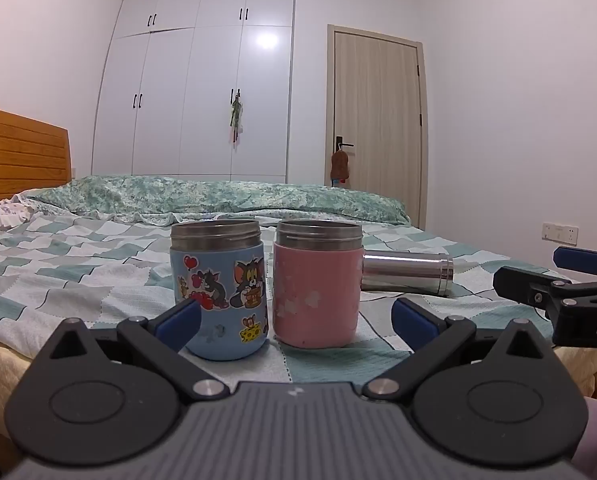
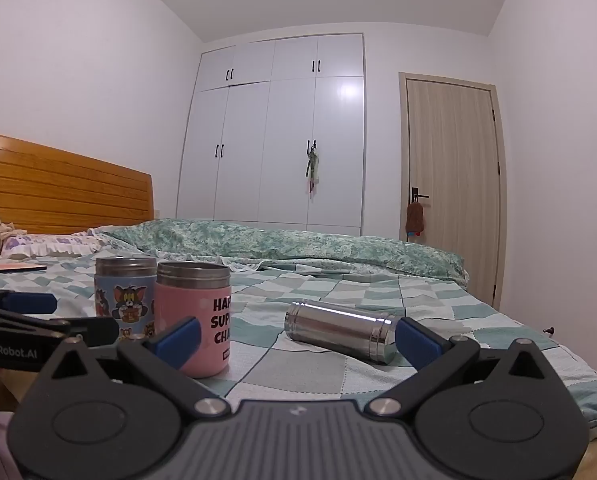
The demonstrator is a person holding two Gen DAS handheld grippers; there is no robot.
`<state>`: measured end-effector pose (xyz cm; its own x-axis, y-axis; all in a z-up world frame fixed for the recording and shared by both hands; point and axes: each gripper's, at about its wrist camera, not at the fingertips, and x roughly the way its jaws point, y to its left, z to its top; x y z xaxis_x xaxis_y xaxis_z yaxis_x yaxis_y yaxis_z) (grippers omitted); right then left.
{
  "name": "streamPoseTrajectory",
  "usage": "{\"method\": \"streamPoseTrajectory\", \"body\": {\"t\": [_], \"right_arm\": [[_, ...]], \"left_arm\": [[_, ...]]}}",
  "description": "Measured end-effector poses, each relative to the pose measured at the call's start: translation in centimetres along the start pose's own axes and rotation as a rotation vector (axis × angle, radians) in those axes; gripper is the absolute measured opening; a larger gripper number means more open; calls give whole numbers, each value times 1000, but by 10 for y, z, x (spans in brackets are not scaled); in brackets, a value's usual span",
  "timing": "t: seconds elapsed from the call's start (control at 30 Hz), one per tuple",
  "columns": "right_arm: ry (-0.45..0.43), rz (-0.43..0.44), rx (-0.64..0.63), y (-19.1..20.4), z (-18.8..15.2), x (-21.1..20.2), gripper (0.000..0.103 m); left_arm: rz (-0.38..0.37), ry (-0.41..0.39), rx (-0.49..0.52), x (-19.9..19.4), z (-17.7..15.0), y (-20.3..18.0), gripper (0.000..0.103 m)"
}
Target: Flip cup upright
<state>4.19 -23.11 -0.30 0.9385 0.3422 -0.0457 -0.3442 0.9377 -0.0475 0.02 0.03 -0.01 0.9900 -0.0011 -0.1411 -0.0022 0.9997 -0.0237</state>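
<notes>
A silver steel cup point(image 2: 340, 330) lies on its side on the checked bedspread; it also shows in the left wrist view point(image 1: 406, 272), behind and right of the pink cup. A blue cartoon cup point(image 1: 220, 292) and a pink cup point(image 1: 316, 284) stand upright side by side, mouths up. My left gripper point(image 1: 296, 320) is open and empty, just in front of the two upright cups. My right gripper point(image 2: 298, 334) is open and empty, with the lying silver cup just beyond its right finger point(image 2: 418, 342). The pink cup point(image 2: 194, 316) and blue cup point(image 2: 124, 294) stand to its left.
The bed point(image 1: 78, 264) has a wooden headboard point(image 2: 58, 188) at the left and a rolled green quilt point(image 2: 282, 246) across the back. A white wardrobe point(image 1: 194, 92) and a door point(image 1: 378, 120) stand behind. The right gripper's body shows at the right edge of the left wrist view point(image 1: 570, 300).
</notes>
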Motion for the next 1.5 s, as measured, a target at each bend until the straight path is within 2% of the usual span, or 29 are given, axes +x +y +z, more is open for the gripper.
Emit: {"method": "streamPoseTrajectory", "body": {"t": [1.5], "right_arm": [[-1,0,0,0,0,-1,103]], "left_arm": [[-3,-9,2,-1,-1,-1,103]]}}
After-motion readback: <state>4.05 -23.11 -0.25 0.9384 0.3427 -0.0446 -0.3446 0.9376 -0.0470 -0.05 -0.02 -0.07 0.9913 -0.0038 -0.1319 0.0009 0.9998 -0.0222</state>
